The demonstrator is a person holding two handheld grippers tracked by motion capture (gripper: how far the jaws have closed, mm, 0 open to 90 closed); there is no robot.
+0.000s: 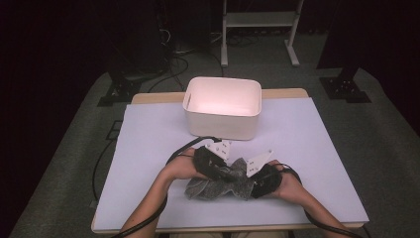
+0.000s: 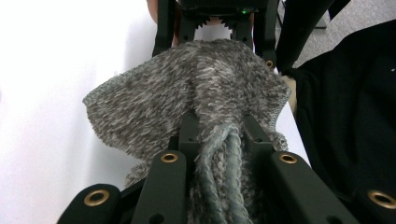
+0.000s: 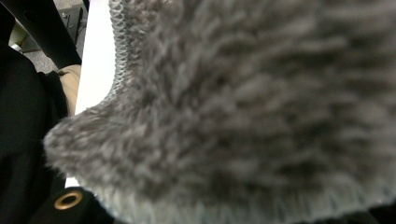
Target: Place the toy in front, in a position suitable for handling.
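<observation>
Step in hand: judged to be folding or gathering the grey knitted cloth (image 1: 220, 184) ahead of placing it in the white bin (image 1: 222, 106).
Cloth position: on the white worktop (image 1: 143, 148), near the front of the bin, held between both grippers.
Left gripper (image 2: 219, 135): jaws clamped on a bunched, cord-like fold of the cloth.
Right gripper (image 1: 262, 182): cloth drapes over it at the far edge of the fabric; jaw state cannot be told.
Next move: likely calls for lifting both ends level toward the bin without dropping the slack.
Materials: cloth fuzzy, flecked grey, ribbed hem, limp; bin rigid, smooth, rounded rectangular, open-topped.
</observation>
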